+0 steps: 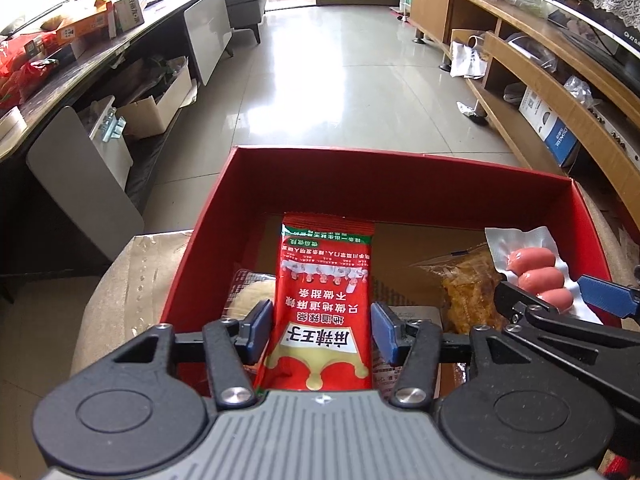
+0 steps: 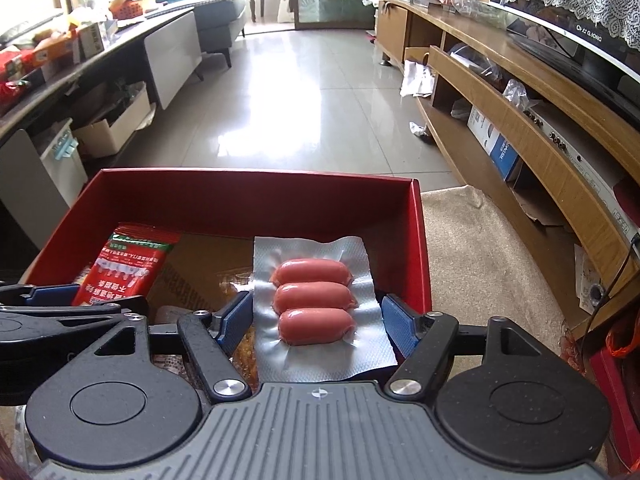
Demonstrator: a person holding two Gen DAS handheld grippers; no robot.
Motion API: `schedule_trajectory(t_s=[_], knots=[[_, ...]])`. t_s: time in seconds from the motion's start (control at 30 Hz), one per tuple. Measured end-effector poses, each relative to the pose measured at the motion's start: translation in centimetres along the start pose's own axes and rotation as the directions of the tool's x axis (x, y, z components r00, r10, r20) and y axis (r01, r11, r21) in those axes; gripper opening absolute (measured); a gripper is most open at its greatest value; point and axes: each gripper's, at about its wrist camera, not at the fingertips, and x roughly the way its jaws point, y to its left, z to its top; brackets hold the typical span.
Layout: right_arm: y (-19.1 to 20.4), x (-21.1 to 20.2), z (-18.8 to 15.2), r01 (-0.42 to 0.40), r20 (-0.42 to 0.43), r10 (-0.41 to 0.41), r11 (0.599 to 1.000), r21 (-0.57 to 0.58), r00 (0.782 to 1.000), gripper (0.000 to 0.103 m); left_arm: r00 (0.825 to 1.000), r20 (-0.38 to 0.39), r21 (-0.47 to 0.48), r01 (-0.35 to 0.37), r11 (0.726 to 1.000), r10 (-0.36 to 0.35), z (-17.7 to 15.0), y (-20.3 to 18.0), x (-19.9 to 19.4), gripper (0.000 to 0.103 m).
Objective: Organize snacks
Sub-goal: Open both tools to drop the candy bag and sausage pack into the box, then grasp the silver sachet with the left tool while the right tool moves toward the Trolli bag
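A red box (image 1: 396,184) (image 2: 256,196) stands on a beige cushion. My left gripper (image 1: 322,330) is shut on a red spicy-strip packet (image 1: 326,304), held over the box's left part; the packet also shows in the right wrist view (image 2: 128,268). My right gripper (image 2: 316,320) is shut on a clear vacuum pack of three pink sausages (image 2: 314,300), held over the box's right part; in the left wrist view the gripper (image 1: 560,300) and the sausage pack (image 1: 536,276) show at right. A bag of orange snacks (image 1: 468,292) and other packets lie in the box.
The beige cushion (image 2: 480,248) extends to the right of the box. A wooden TV cabinet (image 2: 532,128) runs along the right. A dark counter (image 1: 92,60) with boxes and bags runs along the left. Tiled floor (image 1: 340,88) lies ahead.
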Motion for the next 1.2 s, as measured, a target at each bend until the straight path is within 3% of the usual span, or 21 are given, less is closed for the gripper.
schedule_trajectory(t_s=[0.17,0.57,1.2], knots=[[-0.2,-0.7,0.3,0.002,0.027,-0.002,1.0,0.003,1.0,0.084,1.0,-0.01,-0.028,0.011,1.0,-0.011,0.3,0.9,-0.5,0.056],[-0.2,-2.7,0.8,0.016,0.078,-0.017,1.0,0.012,0.997,0.085,0.999,0.018,-0.034,0.029,0.999,-0.028,-0.1,1.6,-3.0,0.064],[0.7,-5.6,0.2,0.06,0.046,-0.059,0.998,-0.03,0.997,0.086,0.999,-0.007,-0.027,0.054,0.998,-0.054,-2.2,3.4,-5.9,0.067]])
